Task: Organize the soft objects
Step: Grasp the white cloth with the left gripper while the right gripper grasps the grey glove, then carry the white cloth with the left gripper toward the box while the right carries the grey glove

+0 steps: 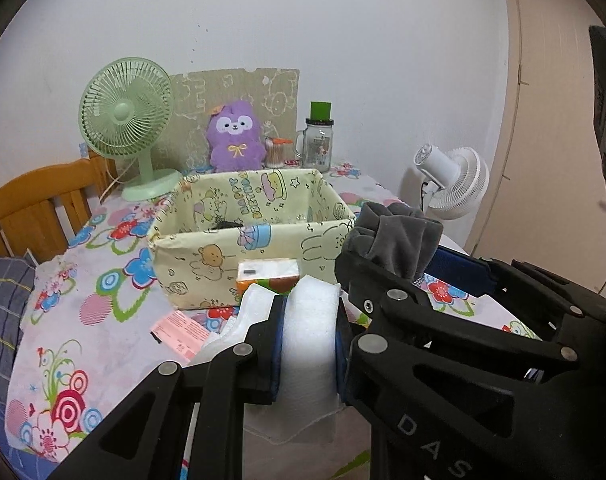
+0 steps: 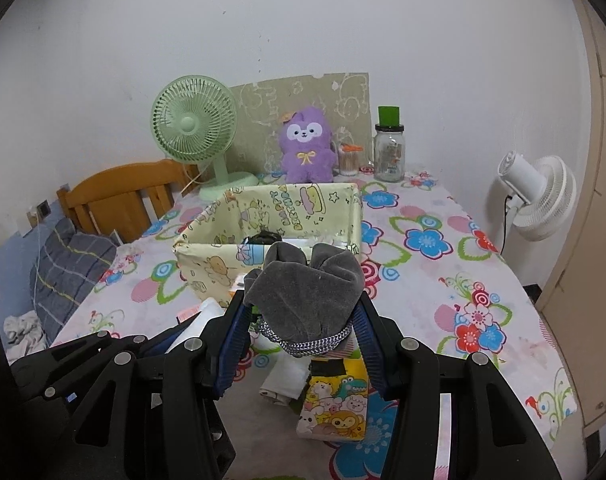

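Observation:
My left gripper (image 1: pixel 309 344) is shut on a white foam piece (image 1: pixel 311 332) and holds it in front of the yellow cartoon-print fabric box (image 1: pixel 207 256). My right gripper (image 2: pixel 303 320) is shut on a grey velvet pouch (image 2: pixel 307 292) with a metal chain, held above the table near the box's (image 2: pixel 207 256) front right corner. The pouch also shows in the left wrist view (image 1: pixel 395 236). A small dark thing (image 2: pixel 265 237) lies inside the box. A purple plush toy (image 1: pixel 234 136) stands behind the box.
A tissue pack (image 1: pixel 269 276) leans at the box front, with a pink slip (image 1: pixel 179 332) beside it. A cartoon-print packet (image 2: pixel 337 400) and white cloth (image 2: pixel 283 380) lie under my right gripper. Green fan (image 1: pixel 129 116), glass jar (image 1: pixel 318 140), white fan (image 2: pixel 539 192), wooden chair (image 2: pixel 119 196).

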Demonstrator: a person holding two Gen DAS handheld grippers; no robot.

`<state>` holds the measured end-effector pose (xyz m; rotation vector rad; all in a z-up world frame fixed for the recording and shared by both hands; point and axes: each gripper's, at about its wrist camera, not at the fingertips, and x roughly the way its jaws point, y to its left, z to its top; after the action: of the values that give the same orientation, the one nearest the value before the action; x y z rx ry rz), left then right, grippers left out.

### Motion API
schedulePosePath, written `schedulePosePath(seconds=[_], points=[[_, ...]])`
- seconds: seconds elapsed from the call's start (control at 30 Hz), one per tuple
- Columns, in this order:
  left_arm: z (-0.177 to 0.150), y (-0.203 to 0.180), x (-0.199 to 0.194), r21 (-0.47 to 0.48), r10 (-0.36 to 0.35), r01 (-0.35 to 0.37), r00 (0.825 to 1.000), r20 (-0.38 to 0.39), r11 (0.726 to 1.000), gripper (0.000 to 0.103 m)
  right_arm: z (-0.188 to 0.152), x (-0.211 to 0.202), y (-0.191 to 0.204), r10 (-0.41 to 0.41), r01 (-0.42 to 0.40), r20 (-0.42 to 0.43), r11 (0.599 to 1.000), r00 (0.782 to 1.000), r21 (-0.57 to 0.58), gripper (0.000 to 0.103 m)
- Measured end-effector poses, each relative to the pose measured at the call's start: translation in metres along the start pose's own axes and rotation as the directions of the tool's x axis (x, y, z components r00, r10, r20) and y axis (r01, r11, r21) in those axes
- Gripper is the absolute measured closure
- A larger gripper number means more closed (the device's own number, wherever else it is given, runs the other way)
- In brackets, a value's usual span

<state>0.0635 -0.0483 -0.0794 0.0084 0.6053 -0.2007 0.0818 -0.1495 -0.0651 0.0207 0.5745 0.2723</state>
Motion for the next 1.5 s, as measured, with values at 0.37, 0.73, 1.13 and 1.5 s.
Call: schedulePosePath(seconds=[0.37,0.73,1.13,1.5], points=[[0.009,-0.002,-0.013,0.019,0.014,-0.014,1.0,0.023,1.0,0.084,0.009,-0.014,0.003,-0.019,0.019,0.02,1.0,1.0,-0.003,0.047],[0.023,-0.002,-0.023,0.037,0.029,-0.031,0.998,0.058,0.999,0.084,0.022,-0.022,0.007,-0.037,0.037,0.048,0.999,0.998,-0.008,0.047],[0.039,0.002,-0.022,0.056,0.032,-0.036,0.996,0.081,0.998,0.084,0.037,-0.02,0.007,-0.063,0.063,0.069,0.998,0.996,-0.006,0.047],[0.053,0.012,-0.009,0.044,0.041,-0.045,0.995,0.094,0.998,0.084,0.054,-0.001,0.01,-0.063,0.065,0.078,0.998,0.995,-0.024,0.048]])
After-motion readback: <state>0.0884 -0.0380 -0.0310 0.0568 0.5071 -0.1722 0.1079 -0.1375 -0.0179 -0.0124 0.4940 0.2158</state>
